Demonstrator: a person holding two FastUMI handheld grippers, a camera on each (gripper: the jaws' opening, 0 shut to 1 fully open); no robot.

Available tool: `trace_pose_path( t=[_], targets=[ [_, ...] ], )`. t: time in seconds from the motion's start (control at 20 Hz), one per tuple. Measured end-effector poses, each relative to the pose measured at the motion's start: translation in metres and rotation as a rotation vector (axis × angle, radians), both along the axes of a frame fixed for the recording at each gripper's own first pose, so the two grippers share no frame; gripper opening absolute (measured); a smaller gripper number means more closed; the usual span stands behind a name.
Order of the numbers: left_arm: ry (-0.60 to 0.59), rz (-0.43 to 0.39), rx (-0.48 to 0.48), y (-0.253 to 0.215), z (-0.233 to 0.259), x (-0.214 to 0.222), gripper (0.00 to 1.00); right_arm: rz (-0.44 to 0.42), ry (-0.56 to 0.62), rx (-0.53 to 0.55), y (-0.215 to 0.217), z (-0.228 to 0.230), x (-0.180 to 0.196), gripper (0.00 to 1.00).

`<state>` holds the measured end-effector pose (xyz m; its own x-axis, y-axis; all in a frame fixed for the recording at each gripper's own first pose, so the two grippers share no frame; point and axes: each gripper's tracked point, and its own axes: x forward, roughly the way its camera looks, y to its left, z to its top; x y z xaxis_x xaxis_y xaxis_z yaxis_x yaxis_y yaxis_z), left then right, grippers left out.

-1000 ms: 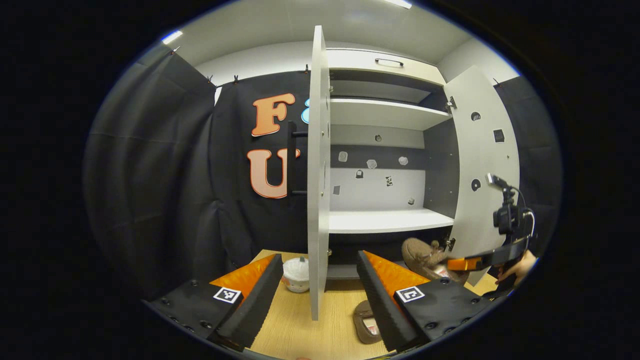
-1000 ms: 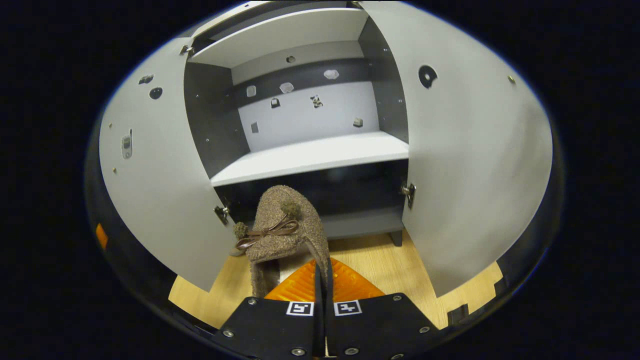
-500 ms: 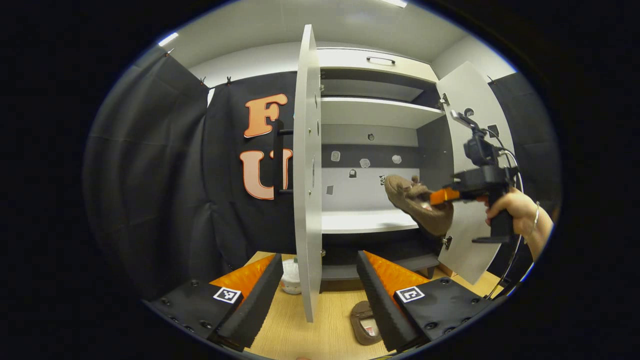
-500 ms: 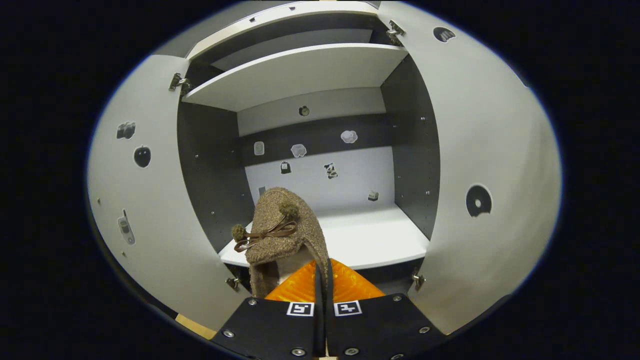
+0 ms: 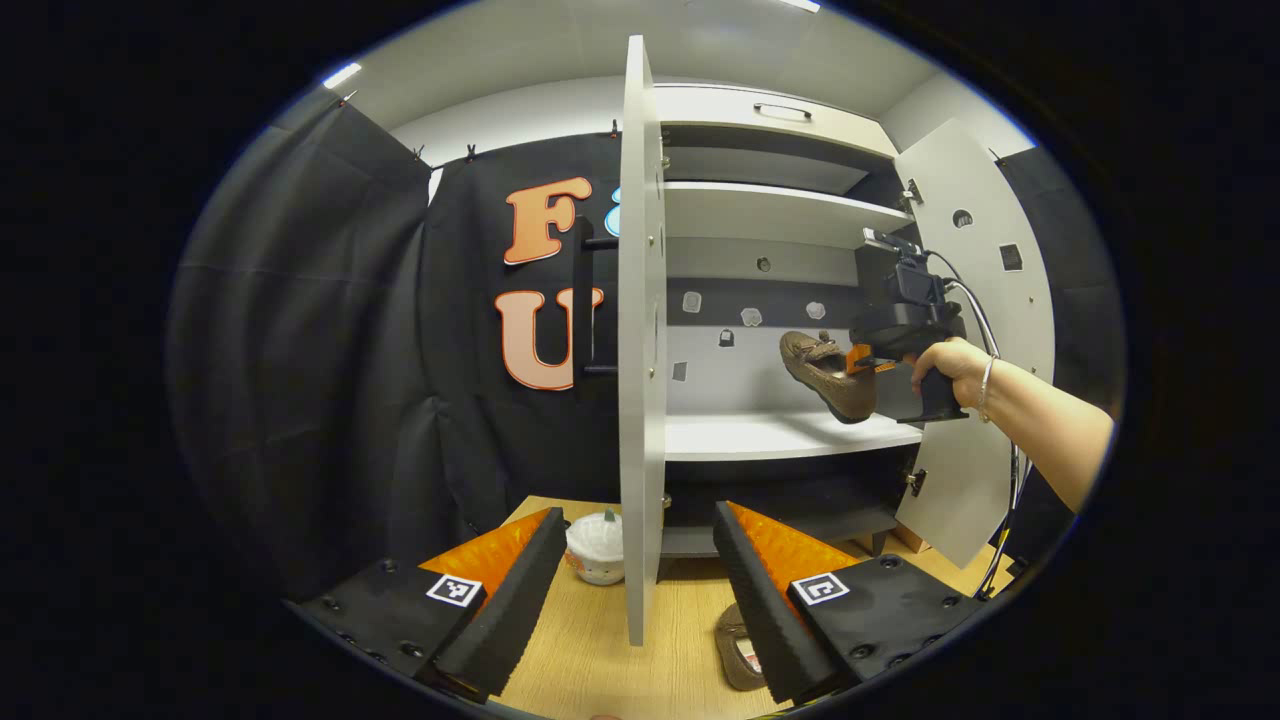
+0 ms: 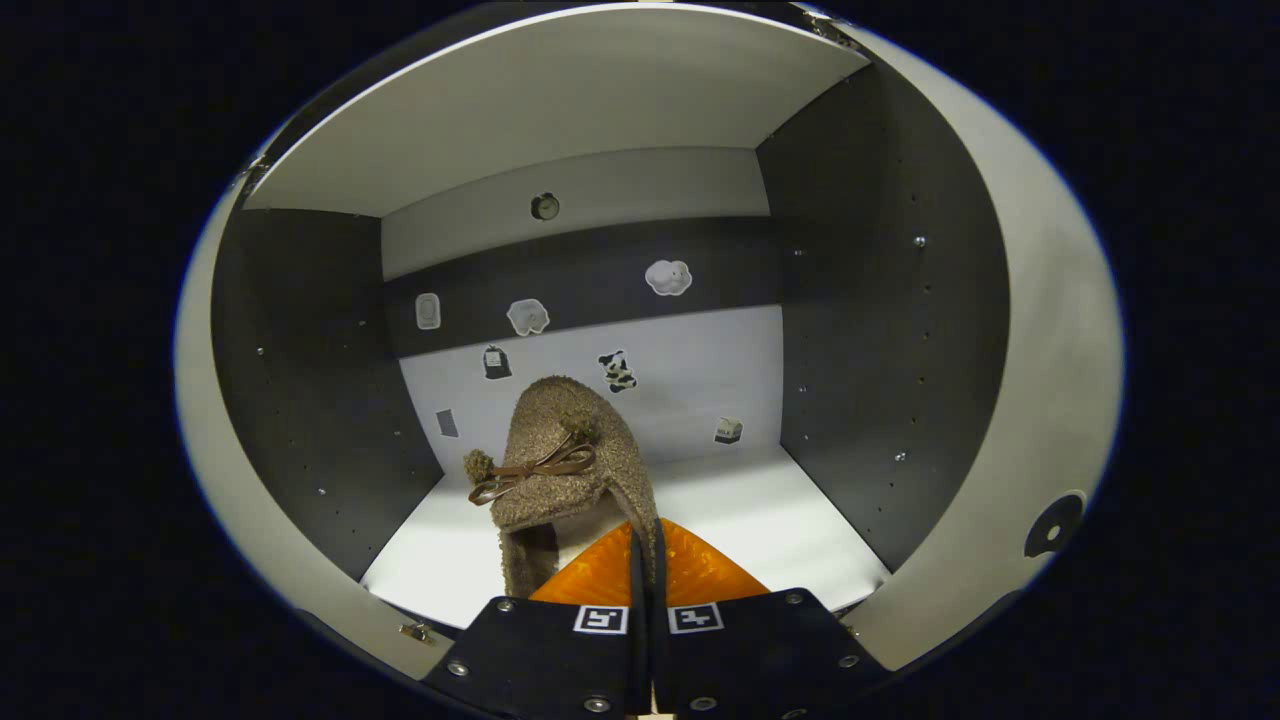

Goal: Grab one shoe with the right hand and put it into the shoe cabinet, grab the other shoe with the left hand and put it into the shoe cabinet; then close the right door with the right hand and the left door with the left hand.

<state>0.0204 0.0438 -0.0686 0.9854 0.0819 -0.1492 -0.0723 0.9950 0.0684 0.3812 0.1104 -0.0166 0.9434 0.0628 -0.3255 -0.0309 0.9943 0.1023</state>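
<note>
- The right hand-held gripper [image 6: 645,560] has its orange fingers pressed almost together on the rim of a fuzzy brown shoe [image 6: 560,460], toe pointing into the shoe cabinet [image 6: 880,300].
- In the left gripper view, that same shoe [image 5: 830,375] hangs just above the white middle shelf [image 5: 770,435], carried by the right hand-held gripper [image 5: 862,360] with a person's hand [image 5: 945,365] on the grip.
- A thin brown bow with two pom-poms sits on top of the shoe.
- Both doors stand wide: the left door [image 5: 640,340] edge-on, the right door [image 5: 985,330] swung out behind the arm.
- The left hand-held gripper [image 5: 640,580] is spread wide with nothing between its fingers, low over the wooden floor [image 5: 600,660].
- The other shoe [image 5: 738,645] lies on the floor, partly hidden behind the gripper's right-hand finger.
- A small white cup [image 5: 593,545] sits on the floor near the cabinet's foot.
- Small stickers [image 6: 528,316] dot the cabinet's back panel; any writing on them is too small to read.
- Square black-and-white markers sit on the gripper fingers; no brand is legible.
</note>
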Motion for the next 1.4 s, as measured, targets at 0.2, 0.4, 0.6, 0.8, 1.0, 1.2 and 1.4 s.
trace_pose_path(
  t=[0.2,0.4,0.6,0.8,1.0,1.2,1.4],
  targets=[
    [0.014,0.023,0.001,0.005,-0.004,0.003,0.97,-0.045,0.084,0.001,-0.010,-0.029,0.030,0.00],
    [0.035,0.030,-0.003,0.006,-0.007,0.005,0.96,-0.059,0.106,0.003,-0.012,-0.039,0.040,0.04],
    [0.029,0.032,-0.005,0.004,-0.006,0.007,0.96,-0.053,0.076,0.017,-0.013,-0.025,0.033,0.22],
    [0.037,0.002,0.000,0.001,-0.006,0.005,0.96,-0.027,0.028,0.031,-0.011,-0.007,0.009,0.53],
    [0.049,-0.036,-0.027,0.000,-0.009,0.004,0.94,0.007,-0.061,-0.010,-0.009,0.013,-0.027,0.81],
    [0.098,-0.050,-0.071,0.000,-0.023,0.004,0.97,0.041,-0.140,-0.038,-0.010,0.030,-0.077,0.92],
    [0.154,-0.072,-0.066,-0.018,-0.061,0.015,0.97,0.073,-0.184,-0.064,-0.010,0.038,-0.130,0.93]
  ],
)
